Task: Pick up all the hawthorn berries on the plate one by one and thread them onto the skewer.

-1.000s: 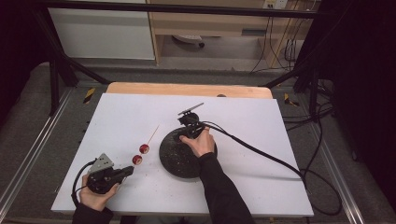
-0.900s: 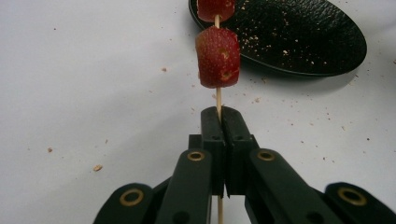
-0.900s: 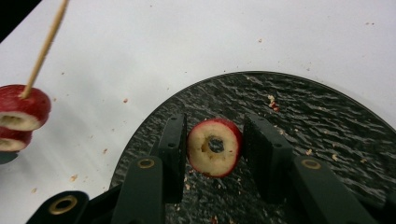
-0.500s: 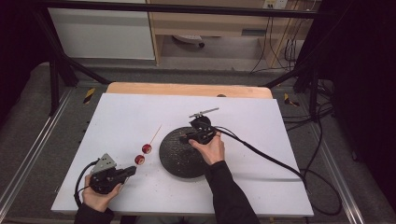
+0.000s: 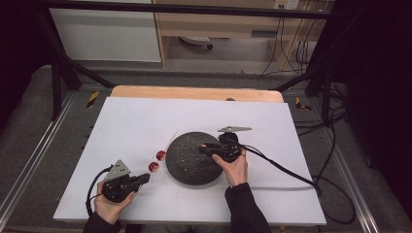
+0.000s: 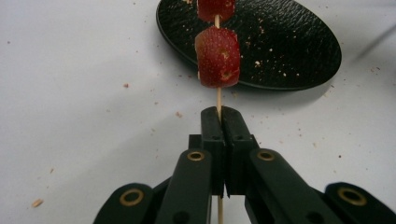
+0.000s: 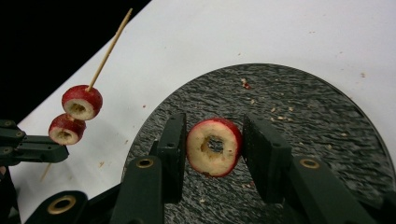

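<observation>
Left gripper (image 6: 219, 116) clamps the skewer (image 6: 218, 100), whose free tip rises away over the worktop (image 5: 145, 116) beyond two fruit pieces (image 7: 74, 114). Right gripper (image 7: 214, 147), over the plate (image 7: 303, 107), holds a cored ring (image 7: 214, 147), right of the tip.

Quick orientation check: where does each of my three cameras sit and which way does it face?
High view: above the near side, facing forward and down on the table; both forearms.
Left gripper view: on the left tongs, looking along the skewer to the black plate.
Right gripper view: on the right tongs, holding a fruit ring.
Shared: skewer and plate.
</observation>
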### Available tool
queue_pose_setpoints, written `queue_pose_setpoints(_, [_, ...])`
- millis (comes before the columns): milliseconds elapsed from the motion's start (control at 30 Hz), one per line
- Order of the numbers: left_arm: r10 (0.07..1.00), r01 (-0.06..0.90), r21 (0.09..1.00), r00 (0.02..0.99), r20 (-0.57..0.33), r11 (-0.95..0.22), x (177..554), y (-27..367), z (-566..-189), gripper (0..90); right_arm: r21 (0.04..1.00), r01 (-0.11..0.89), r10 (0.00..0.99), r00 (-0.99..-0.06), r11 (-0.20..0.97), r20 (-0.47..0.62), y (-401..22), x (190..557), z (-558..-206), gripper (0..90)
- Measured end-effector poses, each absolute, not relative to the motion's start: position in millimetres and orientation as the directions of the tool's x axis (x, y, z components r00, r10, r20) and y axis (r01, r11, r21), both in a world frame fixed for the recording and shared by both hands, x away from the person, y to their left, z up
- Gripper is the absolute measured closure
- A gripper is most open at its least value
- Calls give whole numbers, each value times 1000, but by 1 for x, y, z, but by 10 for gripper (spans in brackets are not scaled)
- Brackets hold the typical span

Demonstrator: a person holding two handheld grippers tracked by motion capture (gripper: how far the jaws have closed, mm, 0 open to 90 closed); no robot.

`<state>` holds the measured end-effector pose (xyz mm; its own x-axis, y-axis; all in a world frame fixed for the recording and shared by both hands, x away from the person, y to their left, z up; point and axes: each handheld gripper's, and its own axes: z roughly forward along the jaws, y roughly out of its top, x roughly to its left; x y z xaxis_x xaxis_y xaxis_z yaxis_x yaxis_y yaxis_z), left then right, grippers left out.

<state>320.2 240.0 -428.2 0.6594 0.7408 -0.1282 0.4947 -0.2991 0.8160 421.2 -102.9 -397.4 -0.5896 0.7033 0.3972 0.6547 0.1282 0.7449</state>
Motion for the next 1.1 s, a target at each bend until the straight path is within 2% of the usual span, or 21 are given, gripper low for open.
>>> queue_pose_setpoints(433, [723, 480, 816, 681, -115, -323, 324, 216, -420, 885, 784, 621, 684, -562, -22, 465, -130, 407, -413, 617])
queue_pose_setpoints(1100, [696, 463, 822, 709, -118, -332, 332, 184, -413, 885, 823, 527, 651, -552, -212, 521, -143, 401, -399, 617])
